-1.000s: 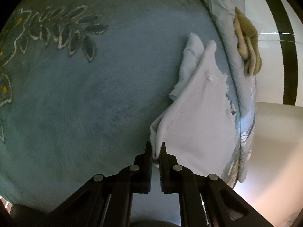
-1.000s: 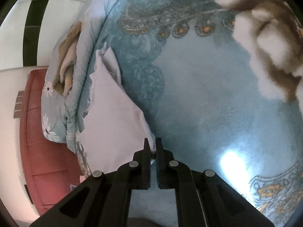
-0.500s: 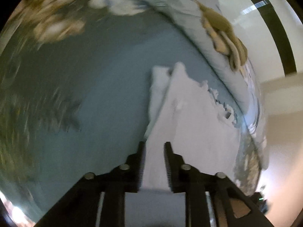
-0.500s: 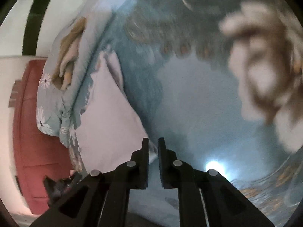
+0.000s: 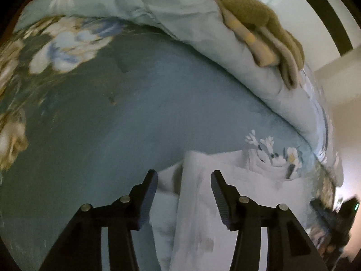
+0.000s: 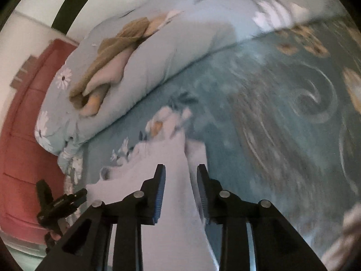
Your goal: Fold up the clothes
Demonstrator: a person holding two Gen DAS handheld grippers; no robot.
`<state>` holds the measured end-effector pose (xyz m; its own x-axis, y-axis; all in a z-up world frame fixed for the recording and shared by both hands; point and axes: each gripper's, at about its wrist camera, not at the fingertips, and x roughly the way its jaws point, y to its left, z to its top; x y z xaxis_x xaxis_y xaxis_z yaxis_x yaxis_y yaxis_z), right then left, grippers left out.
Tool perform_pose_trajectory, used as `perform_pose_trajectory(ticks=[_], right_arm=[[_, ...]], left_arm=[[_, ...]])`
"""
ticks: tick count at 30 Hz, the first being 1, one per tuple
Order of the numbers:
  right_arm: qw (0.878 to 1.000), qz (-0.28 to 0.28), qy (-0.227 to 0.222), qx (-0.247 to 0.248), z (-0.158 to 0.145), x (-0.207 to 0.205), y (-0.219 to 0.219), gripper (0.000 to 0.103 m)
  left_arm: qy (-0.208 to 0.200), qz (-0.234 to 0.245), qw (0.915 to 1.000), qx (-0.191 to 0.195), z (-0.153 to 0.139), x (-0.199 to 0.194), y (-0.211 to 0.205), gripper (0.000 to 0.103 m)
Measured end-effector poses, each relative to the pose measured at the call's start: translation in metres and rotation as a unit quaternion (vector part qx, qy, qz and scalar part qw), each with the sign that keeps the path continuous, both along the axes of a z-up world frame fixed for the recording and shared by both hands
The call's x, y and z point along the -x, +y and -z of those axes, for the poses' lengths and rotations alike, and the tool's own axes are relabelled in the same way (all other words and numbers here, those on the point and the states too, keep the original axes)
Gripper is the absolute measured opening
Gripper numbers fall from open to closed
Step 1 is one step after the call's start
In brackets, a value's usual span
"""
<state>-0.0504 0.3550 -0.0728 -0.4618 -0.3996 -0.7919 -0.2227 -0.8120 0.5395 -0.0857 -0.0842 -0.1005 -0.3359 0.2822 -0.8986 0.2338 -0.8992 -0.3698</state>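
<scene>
At the bottom of the left wrist view, the left gripper [image 5: 183,180] has let go: a second ago its jaws were pinched shut on a corner of the pale garment [image 5: 203,214], and now they stand apart and are opening, the cloth lying below and between them with neither pad pressing on it. The right gripper [image 6: 180,176] shows the same change at the bottom of its own view, its jaws parting more narrowly over the same pale garment [image 6: 171,203], which it held by an edge a second ago. Both corners have been carried across and dropped, so the garment now lies as a doubled, narrower strip on the blue floral bedspread [image 5: 135,113], running up from the bottom centre of each frame. That reads as one fold completed and released; smoothing or a further fold likely remains. Farther off, a rolled light-blue duvet [image 5: 191,22] crosses the upper part of the left view, with a tan garment [image 5: 259,27] heaped on it at the upper right, seemingly unfolded. The other gripper's dark tip shows at lower right.
</scene>
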Motion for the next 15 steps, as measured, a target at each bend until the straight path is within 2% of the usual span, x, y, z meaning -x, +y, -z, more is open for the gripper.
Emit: perform_pose_trajectory(ticks=[3,6,7,8,9,11,12,15], right_arm=[[1.0,-0.011,-0.008,-0.012,0.01,0.026,-0.003,0.029],[0.999,-0.01,-0.025,-0.018,0.023,0.041,-0.005,0.029],[0.999,-0.007,-0.026,-0.02,0.025,0.042,-0.005,0.026],[0.999,-0.003,-0.028,-0.021,0.028,0.042,-0.004,0.017],[1.0,-0.003,-0.026,-0.011,0.029,0.041,-0.005,0.01],[1.0,-0.005,-0.019,-0.001,0.028,0.038,-0.005,0.006],[1.0,-0.008,-0.015,-0.002,0.026,0.037,-0.006,0.005],[1.0,-0.019,0.003,0.003,0.015,0.032,-0.008,0.003]], left_arm=[[0.005,0.009,0.9999,0.005,0.009,0.007,0.002,0.051],[0.012,-0.007,0.9998,-0.015,0.014,0.006,-0.005,0.051],[0.02,-0.013,0.9994,-0.024,0.014,0.004,-0.008,0.05],[0.027,-0.019,0.9989,-0.034,0.014,0.002,-0.011,0.044],[0.032,-0.021,0.9985,-0.039,0.014,0.001,-0.013,0.033],[0.037,-0.012,0.9984,-0.041,0.013,0.001,-0.013,0.012],[0.039,-0.006,0.9984,-0.04,0.013,0.002,-0.011,0.006],[0.061,0.013,0.9974,-0.035,0.004,0.0,-0.005,0.004]])
